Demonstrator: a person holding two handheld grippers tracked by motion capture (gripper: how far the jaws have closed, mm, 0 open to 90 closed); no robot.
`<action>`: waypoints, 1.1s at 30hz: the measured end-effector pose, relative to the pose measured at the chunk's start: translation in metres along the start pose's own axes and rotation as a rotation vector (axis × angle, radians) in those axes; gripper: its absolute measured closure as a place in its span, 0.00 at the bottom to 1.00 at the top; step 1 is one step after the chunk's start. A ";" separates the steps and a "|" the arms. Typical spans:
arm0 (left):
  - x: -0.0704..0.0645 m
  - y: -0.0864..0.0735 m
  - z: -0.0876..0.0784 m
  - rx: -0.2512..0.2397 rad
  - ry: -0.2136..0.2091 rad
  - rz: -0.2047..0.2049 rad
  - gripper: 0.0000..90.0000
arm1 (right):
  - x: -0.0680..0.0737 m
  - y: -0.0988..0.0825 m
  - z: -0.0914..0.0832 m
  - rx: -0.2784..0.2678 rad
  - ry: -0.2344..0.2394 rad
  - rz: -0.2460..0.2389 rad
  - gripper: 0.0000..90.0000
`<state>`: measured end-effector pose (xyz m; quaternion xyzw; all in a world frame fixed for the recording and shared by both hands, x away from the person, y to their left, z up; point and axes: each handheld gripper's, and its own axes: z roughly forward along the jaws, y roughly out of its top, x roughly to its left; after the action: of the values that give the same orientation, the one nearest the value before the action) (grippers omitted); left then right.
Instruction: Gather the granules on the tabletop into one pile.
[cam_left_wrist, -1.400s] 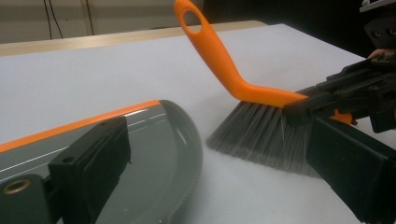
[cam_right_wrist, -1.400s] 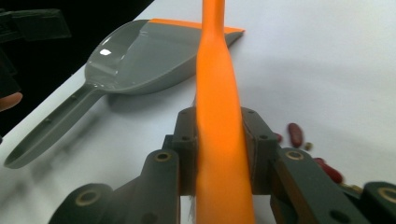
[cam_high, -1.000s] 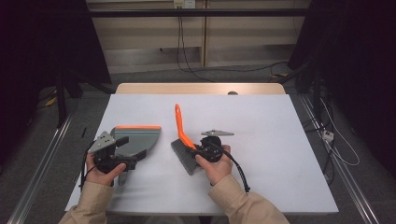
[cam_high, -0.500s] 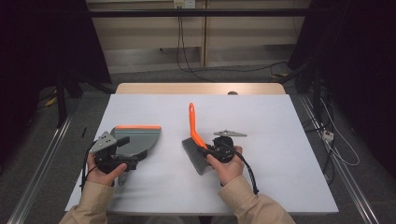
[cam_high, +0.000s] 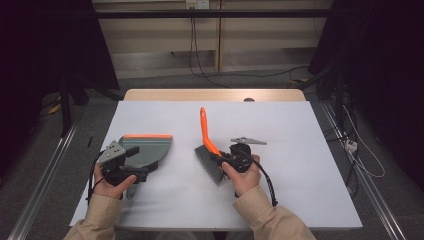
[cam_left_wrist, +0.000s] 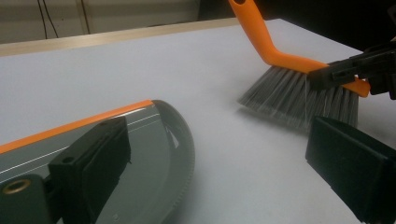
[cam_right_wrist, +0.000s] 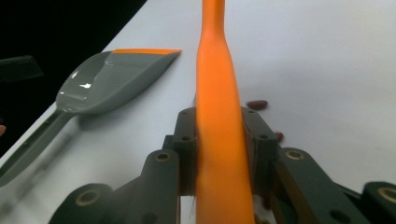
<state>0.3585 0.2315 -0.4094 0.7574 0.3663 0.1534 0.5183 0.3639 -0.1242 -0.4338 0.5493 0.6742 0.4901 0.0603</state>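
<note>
Two plastic cleaning tools share the bench (cam_high: 300, 130), a hand brush (cam_high: 207, 150) and a dustpan (cam_high: 147, 150). The brush has a smooth, glossy orange handle that bends where it meets a wedge of fine grey bristles, and it lies near the middle of the bench with the handle pointing away from the person. The right gripper (cam_high: 225, 161) has its jaws clamped on that orange handle; in the right gripper view the black pads press flat against both sides of it. A few small dark reddish beans (cam_right_wrist: 257, 104) lie on the bench just beyond. To the left, well apart from the brush, rests the shallow grey dustpan, rounded at the back, with a straight orange lip along its front edge. The left gripper (cam_high: 142, 172) sits at the pan's near end, its blocky black jaws apart, one over the pan and one over bare bench. The bench surface is matte pale grey-white.
</note>
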 end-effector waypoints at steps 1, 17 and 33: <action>0.000 0.000 0.000 0.000 0.000 0.000 0.07 | 0.004 0.002 0.002 -0.001 0.011 0.001 0.79; 0.002 -0.001 -0.001 0.002 0.001 -0.001 0.07 | 0.020 0.015 0.049 0.081 0.005 -0.007 0.79; -0.001 0.000 0.001 0.005 -0.002 0.007 0.07 | -0.011 0.003 0.016 0.034 -0.060 0.053 0.78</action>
<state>0.3585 0.2307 -0.4100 0.7601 0.3633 0.1537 0.5164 0.3804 -0.1238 -0.4446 0.5822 0.6656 0.4633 0.0580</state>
